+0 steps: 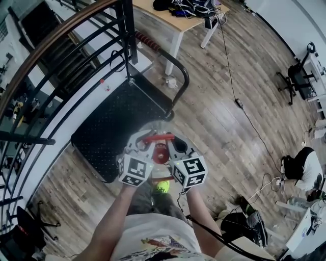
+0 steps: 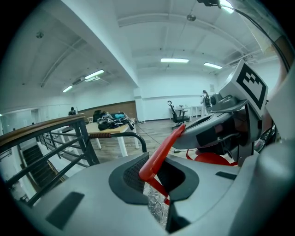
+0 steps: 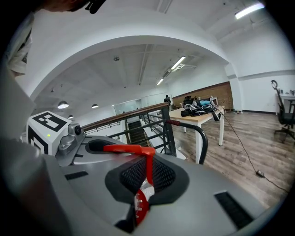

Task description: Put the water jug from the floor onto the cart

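In the head view, two arms reach out in front, and each hand holds a gripper. The left gripper (image 1: 149, 147) and the right gripper (image 1: 170, 147) sit side by side, very close together. Both grab the red handle (image 1: 155, 137) of the water jug (image 1: 160, 152). The jug is up off the wooden floor (image 1: 219, 122) and hangs at the near corner of the black cart (image 1: 119, 120) (I cannot tell if its bottom touches the cart). The cart's push bar (image 1: 187, 81) stands at the far end. A dark railing (image 1: 126, 35) runs along the left. A counter (image 1: 158, 12) with bags on it stands farther off.

In the left gripper view, the fingers (image 2: 126, 177) pinch the red handle, which sticks up slanted between them. Below them a bit of the jug's clear, shiny body shows. The right gripper is close by on the right, with the jug's red cap (image 2: 214, 159) under it.

In the right gripper view, the fingers (image 3: 159, 177) are squeezed tight on a thin red strip of the handle. The handle goes up, bends over and runs left to the left gripper. Behind it are the push bar, the railing and the counter.
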The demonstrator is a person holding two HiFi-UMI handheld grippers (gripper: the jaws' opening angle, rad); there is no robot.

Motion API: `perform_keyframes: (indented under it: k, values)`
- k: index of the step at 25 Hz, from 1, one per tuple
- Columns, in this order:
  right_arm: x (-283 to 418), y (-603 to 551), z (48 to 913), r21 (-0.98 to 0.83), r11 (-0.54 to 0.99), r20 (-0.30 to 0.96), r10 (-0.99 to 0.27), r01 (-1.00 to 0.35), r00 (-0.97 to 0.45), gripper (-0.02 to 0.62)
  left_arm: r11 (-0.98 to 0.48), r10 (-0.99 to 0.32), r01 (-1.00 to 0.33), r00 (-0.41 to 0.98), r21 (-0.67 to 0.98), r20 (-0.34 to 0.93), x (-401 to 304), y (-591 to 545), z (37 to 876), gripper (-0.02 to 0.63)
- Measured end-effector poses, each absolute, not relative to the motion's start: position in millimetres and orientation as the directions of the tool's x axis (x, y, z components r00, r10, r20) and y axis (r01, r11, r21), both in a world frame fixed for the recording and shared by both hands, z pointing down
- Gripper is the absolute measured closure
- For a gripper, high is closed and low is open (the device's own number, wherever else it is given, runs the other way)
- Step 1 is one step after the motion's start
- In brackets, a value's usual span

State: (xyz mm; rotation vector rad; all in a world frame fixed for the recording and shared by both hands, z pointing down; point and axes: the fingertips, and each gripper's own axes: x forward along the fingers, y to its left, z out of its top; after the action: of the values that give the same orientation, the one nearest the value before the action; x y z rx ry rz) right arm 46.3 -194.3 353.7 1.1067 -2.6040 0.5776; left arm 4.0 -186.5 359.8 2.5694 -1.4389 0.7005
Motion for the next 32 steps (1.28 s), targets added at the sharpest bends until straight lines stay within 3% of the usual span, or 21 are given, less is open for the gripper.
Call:
perform_keyframes:
  k: [15,32]
  values:
    - [-27.4,-251.5,354.6,-0.261,0.706,0.356,-0.563,-0.658,-0.745,0.578,-0.458,-0.826,-0.876,0.357,-0.15,0.436,-67.7,-237.9,359.9,0.558]
    - [-98.4,-341.3,391.6,-0.347,0.857,0.383,-0.241,-0.381,-0.892,0.578,-0.149,-0.861,-0.979,0.061,-0.136,0.505,-129.9,-312.6,393.9,0.563]
